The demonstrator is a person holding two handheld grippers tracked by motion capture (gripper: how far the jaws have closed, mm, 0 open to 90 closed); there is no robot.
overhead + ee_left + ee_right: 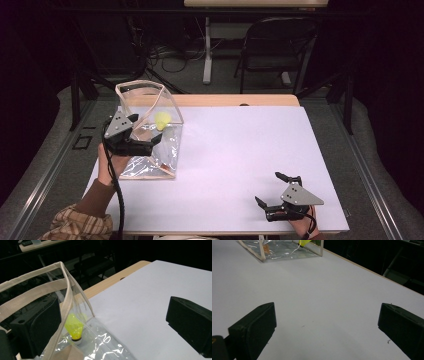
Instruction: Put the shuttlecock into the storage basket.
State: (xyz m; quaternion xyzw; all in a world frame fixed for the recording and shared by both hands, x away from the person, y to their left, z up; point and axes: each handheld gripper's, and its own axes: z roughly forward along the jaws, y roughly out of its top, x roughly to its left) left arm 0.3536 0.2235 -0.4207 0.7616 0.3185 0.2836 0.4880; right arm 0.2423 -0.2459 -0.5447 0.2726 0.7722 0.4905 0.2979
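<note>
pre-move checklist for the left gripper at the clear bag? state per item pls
1. Left gripper open: ok, jaws stand wide apart in the left gripper view.
2. One jaw inside the clear bag, one outside: ok, the beige rim runs between them.
3. Rim gripped: not ok, jaws not yet closed on it.
4. Yellow shuttlecock inside the bag: ok, it stands cork down on the bag's floor.
5. Bag mouth open: ok, the rim stands up in a loop in the high view.
6. Right gripper out of the way: ok, open over the white table, far from the bag.
</note>
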